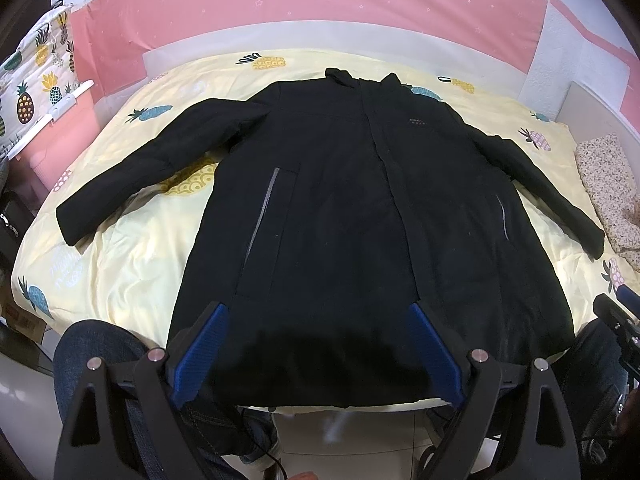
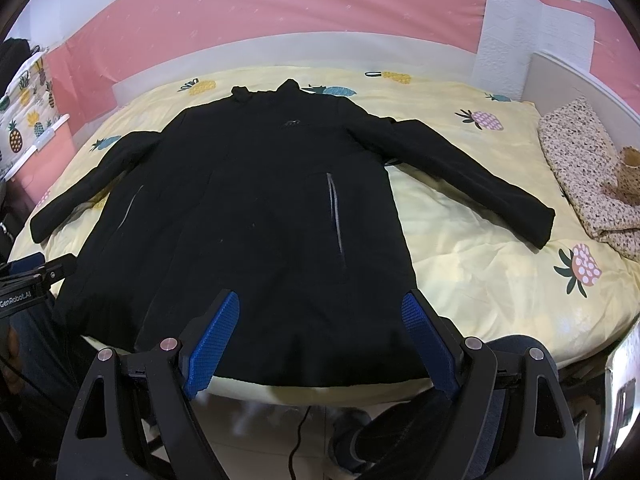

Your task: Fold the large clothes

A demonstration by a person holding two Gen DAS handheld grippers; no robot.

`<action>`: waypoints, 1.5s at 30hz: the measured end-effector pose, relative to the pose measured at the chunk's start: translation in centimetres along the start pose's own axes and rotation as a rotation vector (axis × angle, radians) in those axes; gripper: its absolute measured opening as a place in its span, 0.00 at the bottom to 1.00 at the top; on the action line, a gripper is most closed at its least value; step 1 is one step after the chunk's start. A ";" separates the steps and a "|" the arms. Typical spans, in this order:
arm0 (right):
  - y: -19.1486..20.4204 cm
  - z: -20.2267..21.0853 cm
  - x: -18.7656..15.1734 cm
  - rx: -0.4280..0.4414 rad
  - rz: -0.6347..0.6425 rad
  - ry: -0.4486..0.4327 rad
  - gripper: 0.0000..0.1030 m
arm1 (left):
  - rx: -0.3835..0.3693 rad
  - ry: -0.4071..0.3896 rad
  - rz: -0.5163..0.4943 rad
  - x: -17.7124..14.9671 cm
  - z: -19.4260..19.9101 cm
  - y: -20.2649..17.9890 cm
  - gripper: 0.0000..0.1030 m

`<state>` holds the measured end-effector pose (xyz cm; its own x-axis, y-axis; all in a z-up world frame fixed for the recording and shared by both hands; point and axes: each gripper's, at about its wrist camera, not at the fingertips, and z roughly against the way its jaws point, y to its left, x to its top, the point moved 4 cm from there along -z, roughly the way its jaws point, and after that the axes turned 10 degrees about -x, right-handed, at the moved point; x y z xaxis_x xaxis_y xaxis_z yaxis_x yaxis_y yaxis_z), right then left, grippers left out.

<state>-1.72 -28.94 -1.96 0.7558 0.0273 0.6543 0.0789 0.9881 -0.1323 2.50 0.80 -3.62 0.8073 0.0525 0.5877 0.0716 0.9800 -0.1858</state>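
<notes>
A long black jacket [image 1: 340, 200] lies flat and front-up on the bed, collar at the far side, both sleeves spread outward, hem at the near edge. In the right wrist view the same jacket [image 2: 256, 216] fills the left and middle of the bed. My left gripper [image 1: 318, 308] hovers open over the hem, blue pads wide apart, holding nothing. My right gripper [image 2: 320, 296] is also open above the hem near the jacket's right side, with nothing between its pads. The right gripper's body [image 1: 618, 316] shows at the right edge of the left wrist view.
The bed has a pale yellow pineapple-print cover [image 2: 480, 208]. A folded floral blanket [image 2: 584, 176] lies at the bed's right side. A pink wall [image 1: 300, 4] stands behind. A person's jeans-clad leg [image 1: 104, 352] is at the bed's near edge. A pineapple-print hanging organizer [image 1: 36, 80] is at left.
</notes>
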 end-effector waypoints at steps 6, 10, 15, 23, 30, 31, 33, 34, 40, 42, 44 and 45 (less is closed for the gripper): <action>0.1 -0.1 0.0 -0.001 0.001 0.002 0.82 | -0.001 0.002 0.001 0.0 0.0 0.1 0.89; 0.1 -0.1 0.1 -0.001 0.001 0.004 0.82 | -0.001 0.001 0.000 0.0 0.0 0.1 0.89; 0.1 -0.1 0.1 -0.001 0.002 0.004 0.82 | -0.001 0.001 0.002 -0.1 0.0 0.2 0.89; 0.2 -0.1 0.1 -0.001 0.002 0.003 0.82 | 0.001 0.004 0.002 -0.2 0.0 0.2 0.89; 0.2 -0.1 0.1 -0.001 0.002 0.005 0.82 | 0.002 0.003 0.002 -0.2 0.0 0.2 0.89; 0.2 -0.1 0.1 -0.002 0.003 0.005 0.82 | 0.001 0.004 0.003 -0.3 -0.1 0.2 0.89; 0.2 -0.1 0.1 -0.001 0.003 0.004 0.82 | 0.002 0.004 0.002 -0.3 -0.1 0.2 0.89; 0.2 -0.1 0.1 -0.001 0.003 0.004 0.82 | 0.002 0.004 0.002 -0.3 -0.1 0.2 0.89; 0.2 -0.1 0.1 -0.001 0.003 0.004 0.82 | 0.002 0.004 0.002 -0.3 -0.1 0.2 0.89; 0.2 -0.1 0.1 -0.001 0.003 0.005 0.82 | 0.002 0.004 0.002 -0.2 -0.1 0.2 0.89; 0.2 -0.1 0.2 -0.001 0.002 0.006 0.82 | 0.002 0.005 0.002 -0.2 -0.1 0.2 0.89; 0.2 -0.1 0.1 -0.001 0.002 0.007 0.82 | 0.002 0.005 0.002 -0.2 -0.1 0.2 0.89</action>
<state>-1.53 -28.79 -1.96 0.7603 0.0286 0.6489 0.0778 0.9878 -0.1347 2.38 0.96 -3.83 0.8102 0.0538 0.5837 0.0685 0.9803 -0.1854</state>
